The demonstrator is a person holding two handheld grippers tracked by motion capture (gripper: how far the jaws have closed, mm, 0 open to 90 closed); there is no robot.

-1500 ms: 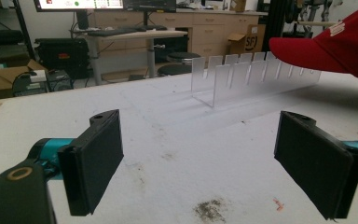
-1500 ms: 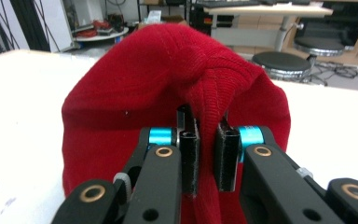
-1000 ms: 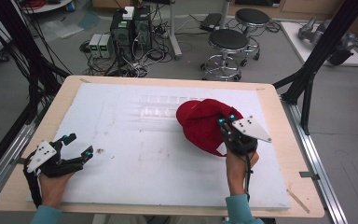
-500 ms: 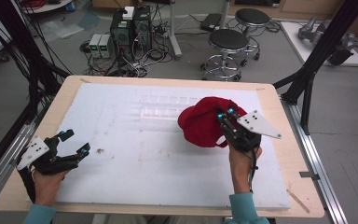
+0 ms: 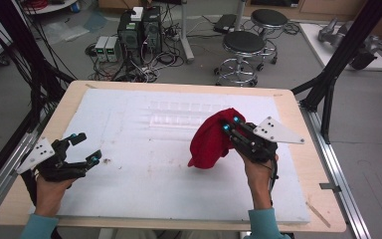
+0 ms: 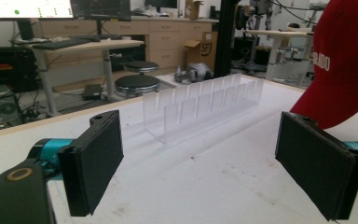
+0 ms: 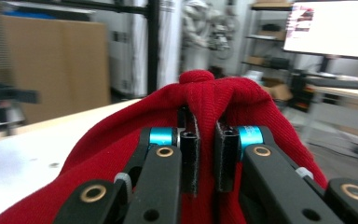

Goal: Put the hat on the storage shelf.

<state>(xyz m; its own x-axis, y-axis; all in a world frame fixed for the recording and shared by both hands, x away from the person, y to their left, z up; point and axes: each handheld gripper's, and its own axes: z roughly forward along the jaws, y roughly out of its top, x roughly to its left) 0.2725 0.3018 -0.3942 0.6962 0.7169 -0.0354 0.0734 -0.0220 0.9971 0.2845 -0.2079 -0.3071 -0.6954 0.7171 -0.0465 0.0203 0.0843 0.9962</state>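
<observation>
My right gripper (image 5: 230, 124) is shut on a fold of a red cap (image 5: 209, 142), right of the mat's middle. The cap hangs bunched from the jaws, and its lower edge is near or on the mat. In the right gripper view the red cloth (image 7: 121, 135) is pinched between the two pads (image 7: 189, 154) of that gripper (image 7: 206, 140). My left gripper (image 5: 89, 148) stands open near the mat's left edge, its jaws wide apart and nothing between them. The left gripper view (image 6: 200, 158) shows the cap (image 6: 345, 60) at the far right with white lettering.
A clear acrylic rack (image 5: 176, 113) with several slots lies on the white mat (image 5: 144, 194) at the back middle, between the grippers and beyond them; it shows ahead in the left gripper view too (image 6: 200, 102). Black frame posts (image 5: 328, 84) flank the table. Stools and computers stand behind.
The right gripper has lifted and pulled the cap slightly left and toward the person, so it now hangs bunched instead of lying spread. The left gripper has stayed roughly in place, open.
</observation>
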